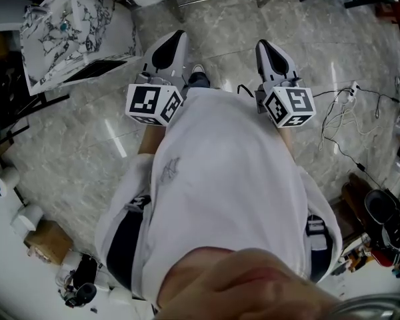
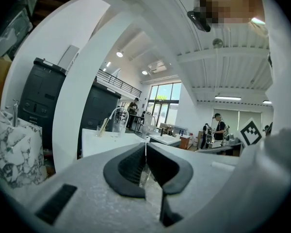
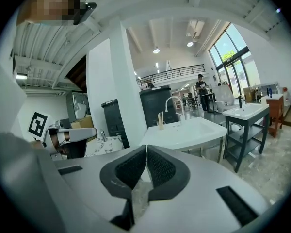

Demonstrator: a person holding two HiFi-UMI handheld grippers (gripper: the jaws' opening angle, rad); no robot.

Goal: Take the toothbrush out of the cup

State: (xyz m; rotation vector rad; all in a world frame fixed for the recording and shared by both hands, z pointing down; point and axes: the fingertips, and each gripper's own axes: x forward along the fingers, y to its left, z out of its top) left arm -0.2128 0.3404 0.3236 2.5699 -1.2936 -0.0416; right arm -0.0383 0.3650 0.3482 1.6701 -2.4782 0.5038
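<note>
Our left claw (image 2: 145, 148) and right claw (image 3: 146, 152) are both clenched with nothing between them, over the grey marble floor (image 1: 87, 152); a marble-patterned unit (image 1: 73, 32) stands at our left; farther off, well apart from both claws, the toothbrush (image 3: 160, 116) stands in the cup (image 3: 160, 125) on the white basin table (image 3: 194, 132), beside the tap (image 3: 172, 102).

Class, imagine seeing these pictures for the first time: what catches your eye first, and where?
The left gripper and the right gripper jut side by side over a grey marble floor in the head view, jaws shut on nothing. Ahead, in the right gripper view, a white sink carries a cup.
</note>
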